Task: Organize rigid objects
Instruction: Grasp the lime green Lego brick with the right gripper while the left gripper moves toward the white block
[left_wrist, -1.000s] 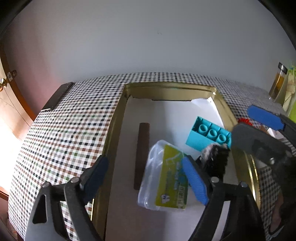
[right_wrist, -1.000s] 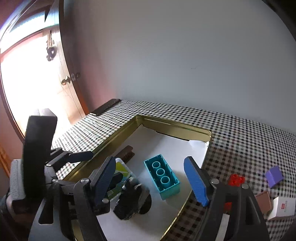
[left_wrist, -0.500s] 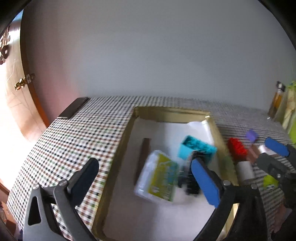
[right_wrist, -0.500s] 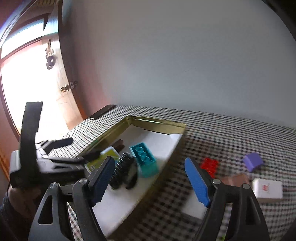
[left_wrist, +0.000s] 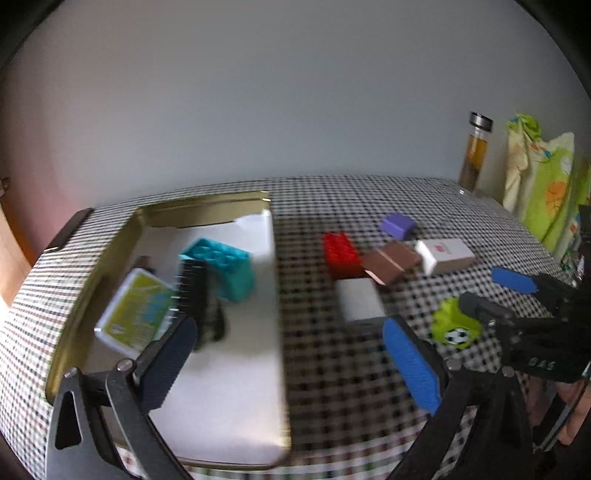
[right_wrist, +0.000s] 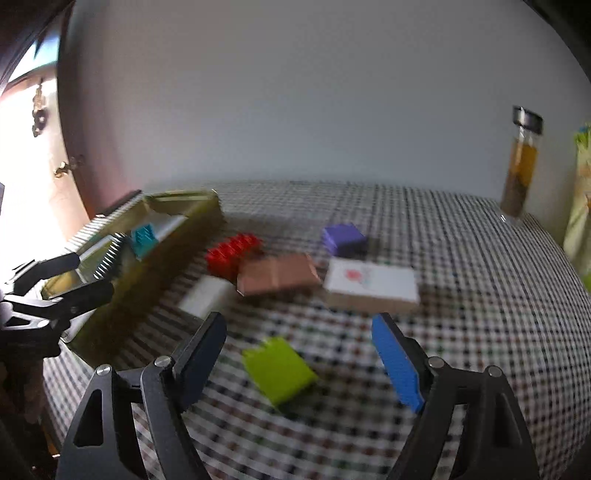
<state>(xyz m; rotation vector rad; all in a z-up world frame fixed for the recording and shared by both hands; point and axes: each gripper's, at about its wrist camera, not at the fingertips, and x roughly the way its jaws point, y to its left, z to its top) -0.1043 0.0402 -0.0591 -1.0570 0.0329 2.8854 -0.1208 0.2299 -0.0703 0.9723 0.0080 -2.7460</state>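
Hovering with spread jaws, right gripper (right_wrist: 299, 363) frames the lime block (right_wrist: 279, 369).

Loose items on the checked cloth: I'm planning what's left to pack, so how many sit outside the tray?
6: red brick, purple block, brown piece, white box, white block, green piece nearest the right fingers. Others may be hidden.

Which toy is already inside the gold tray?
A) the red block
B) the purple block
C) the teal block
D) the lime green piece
C: the teal block sits on the white floor inside the gold tray, while the other blocks lie out on the checkered cloth.
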